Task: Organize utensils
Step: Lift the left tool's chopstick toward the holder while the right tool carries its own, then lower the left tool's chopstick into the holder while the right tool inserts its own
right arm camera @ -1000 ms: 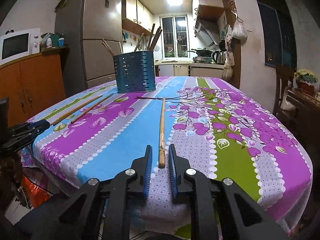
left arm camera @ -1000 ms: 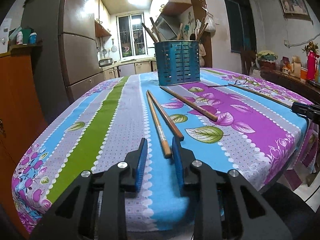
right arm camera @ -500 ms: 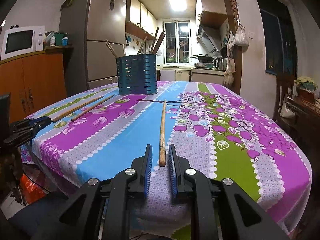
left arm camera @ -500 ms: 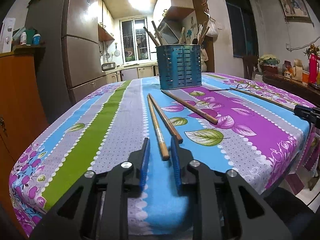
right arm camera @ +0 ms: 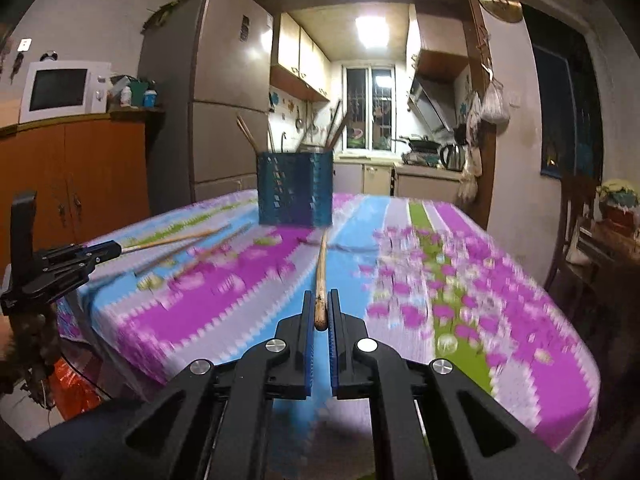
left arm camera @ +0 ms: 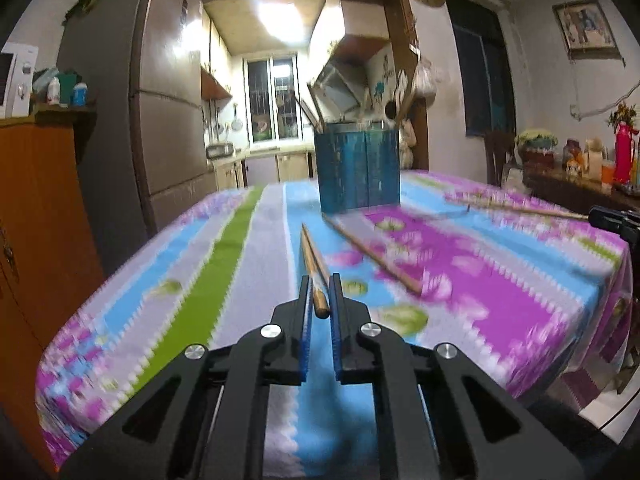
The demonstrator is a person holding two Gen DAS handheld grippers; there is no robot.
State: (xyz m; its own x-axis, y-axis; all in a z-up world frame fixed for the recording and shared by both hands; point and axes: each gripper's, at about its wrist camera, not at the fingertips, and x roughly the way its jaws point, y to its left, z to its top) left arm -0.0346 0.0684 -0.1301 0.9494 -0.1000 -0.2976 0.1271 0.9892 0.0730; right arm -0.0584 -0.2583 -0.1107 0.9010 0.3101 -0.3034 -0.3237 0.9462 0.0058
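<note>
Left wrist view: my left tool (left arm camera: 320,294) is nearly closed, pads on both sides of the near end of a wooden chopstick (left arm camera: 313,266); contact looks made but blur hides it. The stick points toward the blue utensil holder (left arm camera: 357,170) standing further back on the desk (left arm camera: 224,264). Another stick (left arm camera: 372,255) lies loose between holder and tool, right of mine.

Right wrist view: my right tool (right arm camera: 319,306) is pinched narrow around the end of a long chopstick (right arm camera: 321,270), which runs toward the holder (right arm camera: 295,188). Left tool (right arm camera: 76,258) sits at the desk edge, left of the holder.
</note>
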